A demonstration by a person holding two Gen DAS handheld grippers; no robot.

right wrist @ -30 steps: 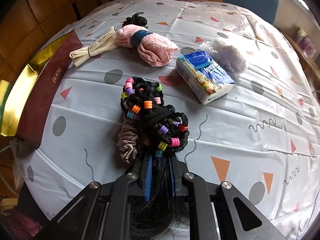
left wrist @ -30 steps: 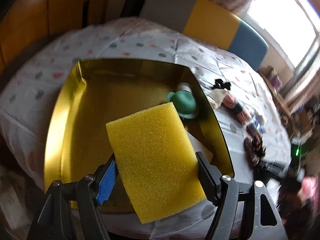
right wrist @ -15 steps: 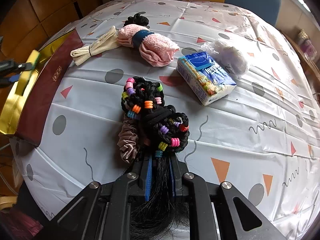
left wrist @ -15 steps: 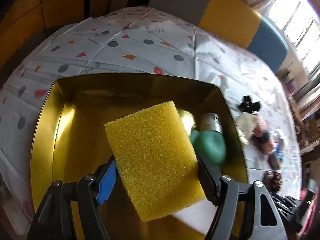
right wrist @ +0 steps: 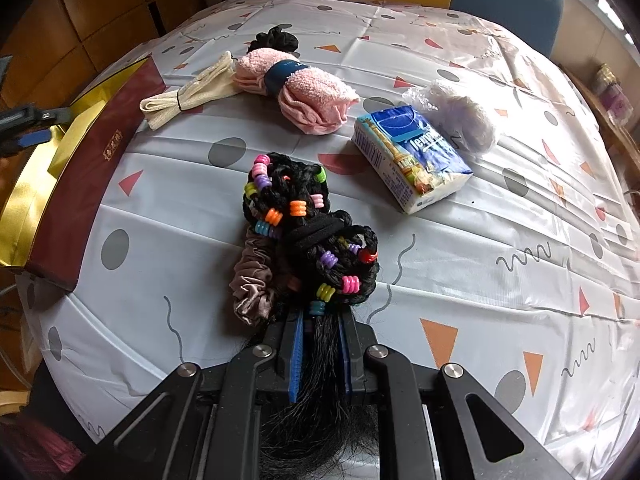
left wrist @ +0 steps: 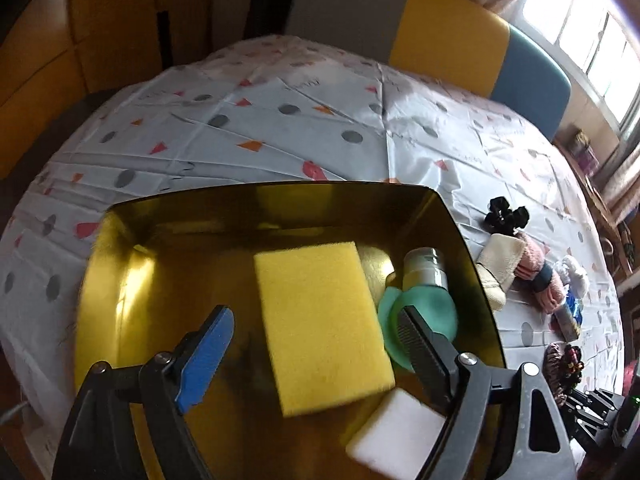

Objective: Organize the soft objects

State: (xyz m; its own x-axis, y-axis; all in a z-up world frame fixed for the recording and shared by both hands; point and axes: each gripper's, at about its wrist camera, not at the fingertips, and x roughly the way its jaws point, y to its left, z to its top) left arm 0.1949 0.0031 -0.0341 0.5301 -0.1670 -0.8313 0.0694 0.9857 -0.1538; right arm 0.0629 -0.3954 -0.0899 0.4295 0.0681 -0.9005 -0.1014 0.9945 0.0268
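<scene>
In the left wrist view, a yellow sponge [left wrist: 320,324] lies tilted inside the gold box [left wrist: 272,190]. My left gripper [left wrist: 314,314] hangs over it, its jaws opening. The pads stand clear of the sponge on both sides. A green-capped bottle [left wrist: 424,300] and a white sponge [left wrist: 396,428] also lie in the box. In the right wrist view, my right gripper [right wrist: 320,320] is shut on the loose end of a black braided hairpiece [right wrist: 296,208] with coloured beads, which rests on the tablecloth. A brown scrunchie [right wrist: 254,280] lies against it.
On the patterned tablecloth lie a pink towel roll [right wrist: 304,92], a cream band [right wrist: 188,94], a black scrunchie [right wrist: 276,38], a blue tissue pack [right wrist: 412,160] and a white puff [right wrist: 460,116]. The box's maroon side [right wrist: 80,184] is at the left table edge.
The left gripper moved further over the box, then its jaws spread and let go of the yellow sponge, which dropped into the box. The right gripper and hairpiece have not moved.
</scene>
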